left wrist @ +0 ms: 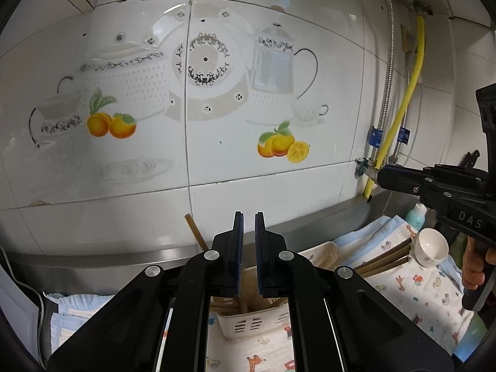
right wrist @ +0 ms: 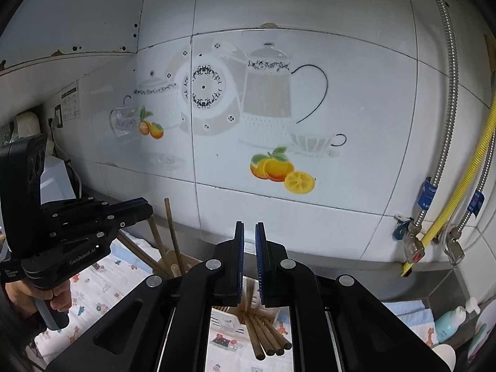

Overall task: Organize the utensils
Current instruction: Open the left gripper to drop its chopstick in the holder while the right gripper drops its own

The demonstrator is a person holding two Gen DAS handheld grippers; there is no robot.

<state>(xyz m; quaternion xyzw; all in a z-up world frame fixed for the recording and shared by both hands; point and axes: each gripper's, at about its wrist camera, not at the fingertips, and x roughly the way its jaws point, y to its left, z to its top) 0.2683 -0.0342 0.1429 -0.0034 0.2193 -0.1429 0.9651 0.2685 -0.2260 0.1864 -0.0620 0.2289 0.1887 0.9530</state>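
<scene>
In the left wrist view my left gripper (left wrist: pixel 249 217) is shut with nothing between its blue pads, hovering over a cream slotted utensil holder (left wrist: pixel 248 322). A wooden stick (left wrist: pixel 193 232) leans up out of that holder. Several brown chopsticks (left wrist: pixel 384 260) lie on the printed cloth to the right. My right gripper (left wrist: pixel 383 176) hangs at the right edge. In the right wrist view the right gripper (right wrist: pixel 249 226) is also shut and empty, above a bundle of chopsticks (right wrist: pixel 266 334) next to the holder (right wrist: pixel 229 322). The left gripper (right wrist: pixel 148 209) shows at the left, above wooden utensils (right wrist: pixel 170 232).
A cartoon-print cloth (left wrist: pixel 418 291) covers the steel counter below a tiled wall. A white cup (left wrist: pixel 432 246) and a teal bottle (left wrist: pixel 415 214) stand at the right. Metal and yellow hoses (right wrist: pixel 449 210) with valves run down the right corner. A person's hand (right wrist: pixel 59 297) grips the left handle.
</scene>
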